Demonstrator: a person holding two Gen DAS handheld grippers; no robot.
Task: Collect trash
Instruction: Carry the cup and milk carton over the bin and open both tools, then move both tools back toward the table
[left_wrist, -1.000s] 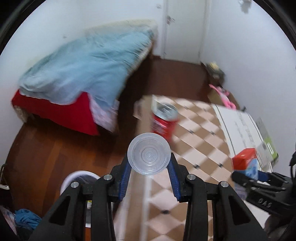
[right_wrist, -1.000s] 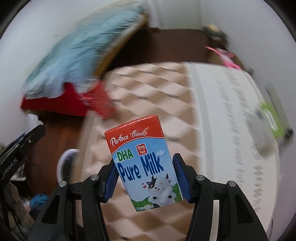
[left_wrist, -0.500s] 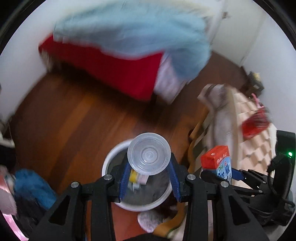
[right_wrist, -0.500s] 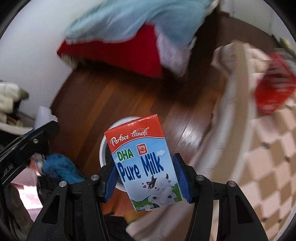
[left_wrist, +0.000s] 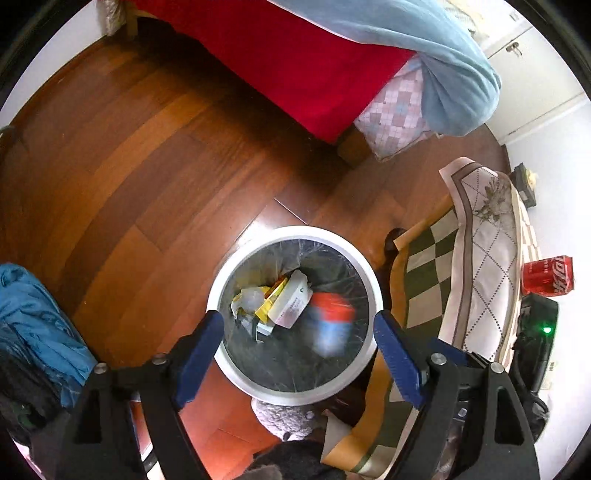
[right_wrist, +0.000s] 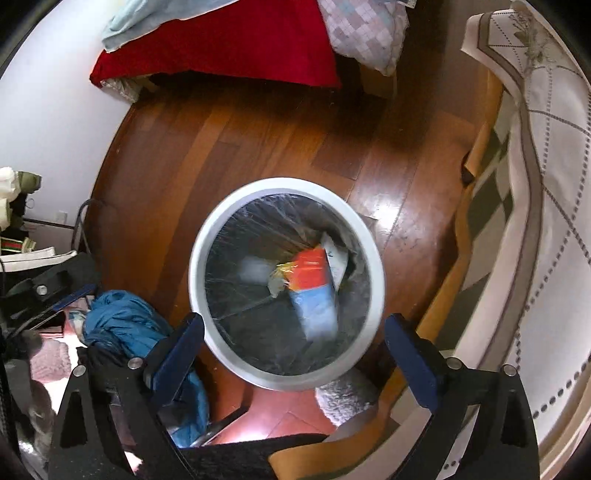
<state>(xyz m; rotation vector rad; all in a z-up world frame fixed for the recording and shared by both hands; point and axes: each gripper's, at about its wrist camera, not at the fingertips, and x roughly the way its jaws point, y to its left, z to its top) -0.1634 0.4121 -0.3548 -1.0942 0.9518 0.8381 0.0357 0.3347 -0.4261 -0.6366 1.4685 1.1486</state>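
Left claw: spread wide, holding nothing, hanging above the bin.
Right claw: also spread wide and empty, above the bin; neither claw touches it.
Bin: round, white rim, clear liner, standing on the wood floor beside the draped tabletop edge.
Bin contents: a blurred red, white and blue milk carton inside the bin toward the tabletop side; next to it a white wrapper, a yellow packet and crumpled clear plastic.
Tablecloth: checked and dotted, hanging just beside the bin.
Red can: upright on the tabletop, beyond the bin.
Blue cloth: heaped on the floor on the bin's other side.
Bed: well beyond the bin, red cover, pale blue blanket.
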